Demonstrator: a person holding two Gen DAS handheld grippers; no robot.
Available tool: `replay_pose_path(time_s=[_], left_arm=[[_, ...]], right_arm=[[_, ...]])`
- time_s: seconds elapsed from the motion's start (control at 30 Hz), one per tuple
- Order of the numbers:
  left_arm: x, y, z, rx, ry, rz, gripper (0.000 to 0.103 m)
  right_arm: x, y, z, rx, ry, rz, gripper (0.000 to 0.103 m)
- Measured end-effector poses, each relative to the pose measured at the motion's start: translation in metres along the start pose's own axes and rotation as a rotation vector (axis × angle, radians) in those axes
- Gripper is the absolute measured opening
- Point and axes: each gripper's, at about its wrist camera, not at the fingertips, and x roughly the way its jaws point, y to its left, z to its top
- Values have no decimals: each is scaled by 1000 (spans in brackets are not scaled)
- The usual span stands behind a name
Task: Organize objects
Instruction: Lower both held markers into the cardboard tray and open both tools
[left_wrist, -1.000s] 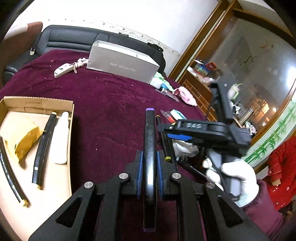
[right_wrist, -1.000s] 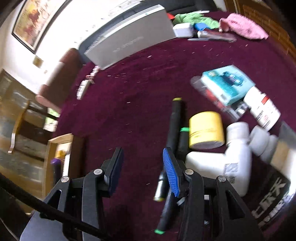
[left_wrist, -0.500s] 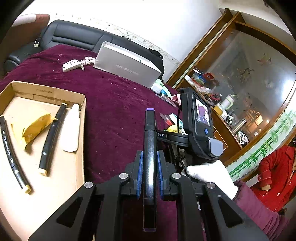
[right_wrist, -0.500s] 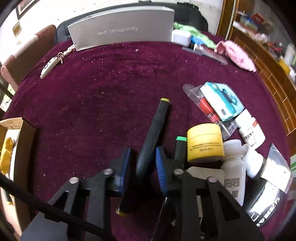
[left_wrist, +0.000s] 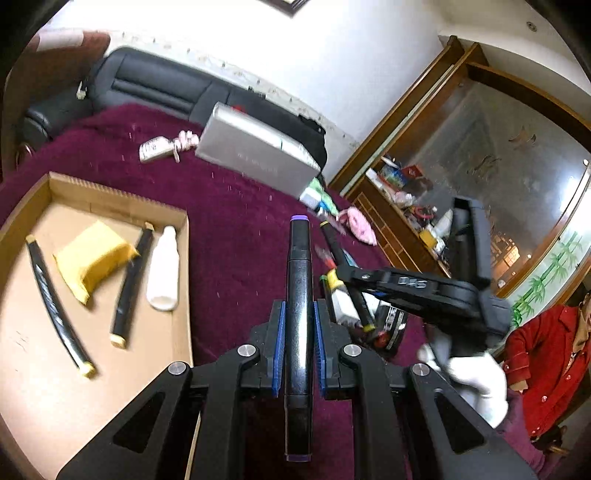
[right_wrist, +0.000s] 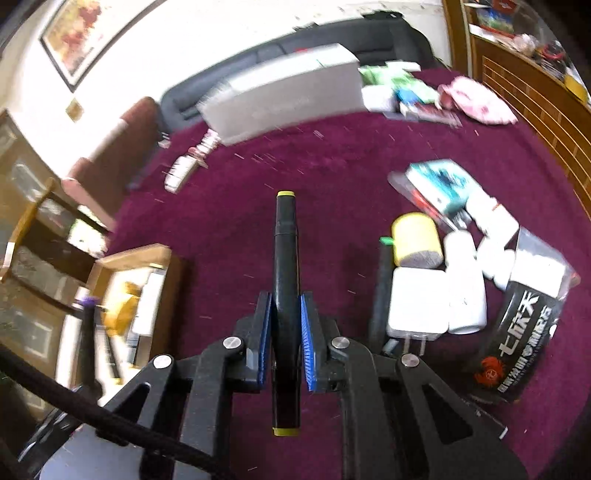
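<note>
I had a marker pinched in each gripper.

My left gripper (left_wrist: 299, 332) clamped its jaws on the black purple-capped marker pen (left_wrist: 299, 288), just right of the shallow cardboard tray (left_wrist: 110, 195). My right gripper (right_wrist: 284, 328) squeezed the black yellow-capped marker pen (right_wrist: 284, 258) above the maroon velvet-covered worktop (right_wrist: 229, 206), left of the yellow round jar (right_wrist: 415, 240) and white plug adapter (right_wrist: 417, 302).

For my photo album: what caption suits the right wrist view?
Right gripper clamps a yellow-capped black marker above the maroon tablecloth.
</note>
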Motion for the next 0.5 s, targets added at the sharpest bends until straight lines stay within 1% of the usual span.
replay_pose_path(time_s=[0.1,0.2,0.33,0.43,0.5], left_arm=[[-16,0,-3,14,-29,15,11],[-30,13,-9,-13,-44,42,11],[-55,41,-17,-58,-66,116,11],[-74,65,-22,-80,-73,197,12],[-85,87,-24,-114,-65,247,12]], right_arm=[[-16,22,-4,-32,-8,81,13],[-14,44,-17,-67,20,150,13],[-3,70,-32,-103,51,214,13],[10,85,-39,-125,77,247,13],[19,95,-44,-137,100,264,13]])
